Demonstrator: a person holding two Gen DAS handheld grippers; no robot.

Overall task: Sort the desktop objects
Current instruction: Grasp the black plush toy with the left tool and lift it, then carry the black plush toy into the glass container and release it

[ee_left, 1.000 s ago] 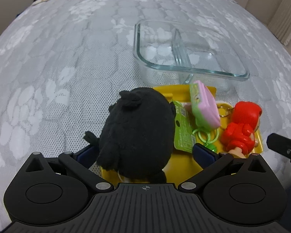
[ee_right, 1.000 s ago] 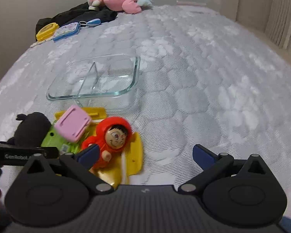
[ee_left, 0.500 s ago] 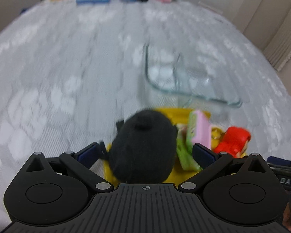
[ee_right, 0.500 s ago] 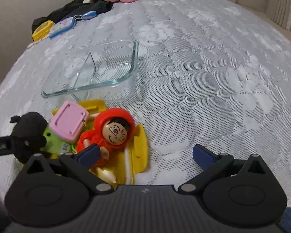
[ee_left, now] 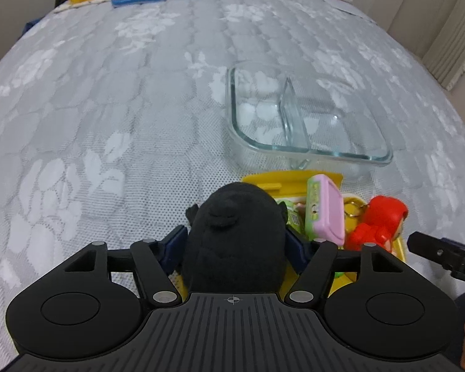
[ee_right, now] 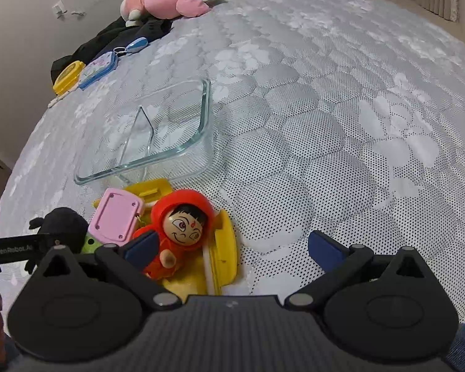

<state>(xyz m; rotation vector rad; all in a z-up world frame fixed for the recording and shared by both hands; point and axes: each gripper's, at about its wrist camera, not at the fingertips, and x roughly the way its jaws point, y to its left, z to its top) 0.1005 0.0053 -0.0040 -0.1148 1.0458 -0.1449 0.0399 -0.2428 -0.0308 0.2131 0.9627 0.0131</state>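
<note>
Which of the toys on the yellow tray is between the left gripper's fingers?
The black plush toy: the left gripper has its blue pads pressed against both its sides. The red-hooded doll and the pink toy lie beside it, untouched.

Open bedspread (ee_right: pixel 341 117) right of glass dish (ee_right: pixel 198 142)

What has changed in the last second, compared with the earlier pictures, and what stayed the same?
The left gripper closed its jaws on the black plush toy; a second ago they stood wide on either side of it. The right gripper came slightly nearer the red doll, jaws still open. The glass container, the pink toy and the yellow tray stayed where they were.
</note>
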